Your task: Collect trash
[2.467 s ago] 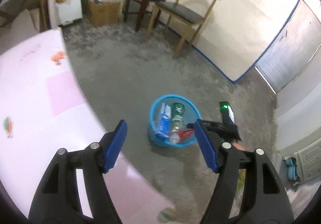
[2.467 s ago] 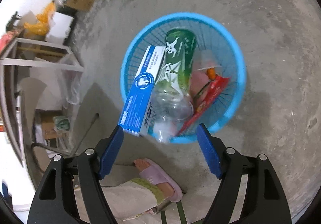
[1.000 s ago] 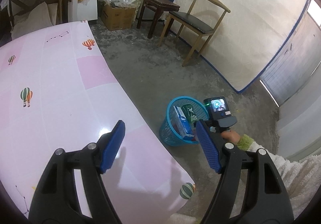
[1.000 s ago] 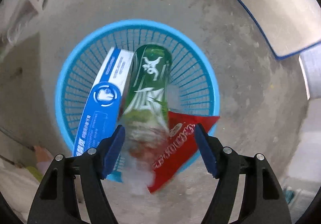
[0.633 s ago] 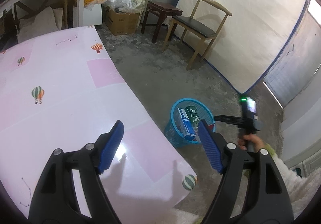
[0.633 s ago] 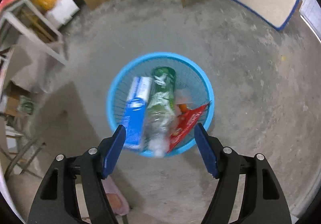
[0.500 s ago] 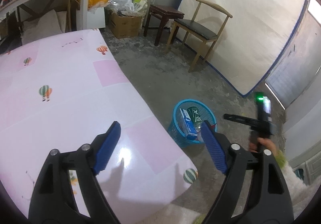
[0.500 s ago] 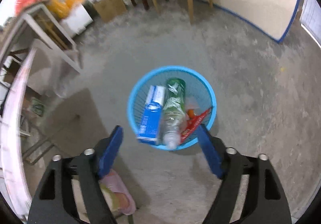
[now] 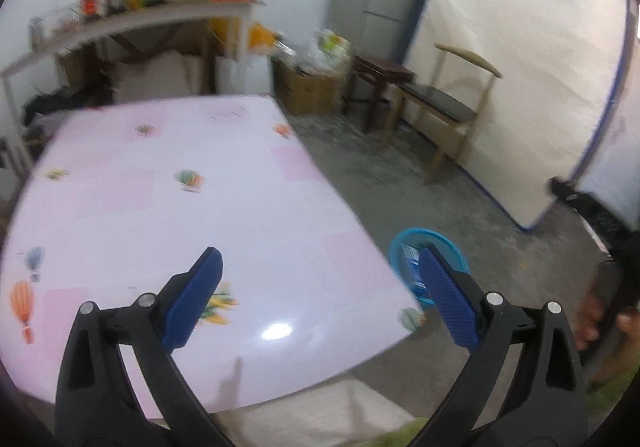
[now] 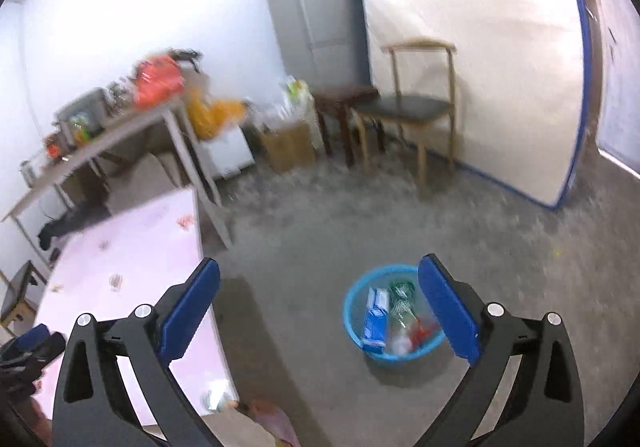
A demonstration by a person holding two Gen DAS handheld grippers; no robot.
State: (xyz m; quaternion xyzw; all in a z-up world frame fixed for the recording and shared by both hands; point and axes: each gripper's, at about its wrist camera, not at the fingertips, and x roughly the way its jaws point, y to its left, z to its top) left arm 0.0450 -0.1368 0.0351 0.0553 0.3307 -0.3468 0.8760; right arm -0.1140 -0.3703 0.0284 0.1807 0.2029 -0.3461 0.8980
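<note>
Bright, even indoor light, both views smeared by motion blur.

We see a white glare spot on the glossy pink balloon-print tabletop and faint finger shadows beside it. The fisheye bends the white blue-edged upright mattress and darkens the corners; the cluttered white shelf table is softest.

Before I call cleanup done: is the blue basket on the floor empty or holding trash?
Holding trash: the basket stands upright with a blue box, a bottle and a red wrapper inside.
</note>
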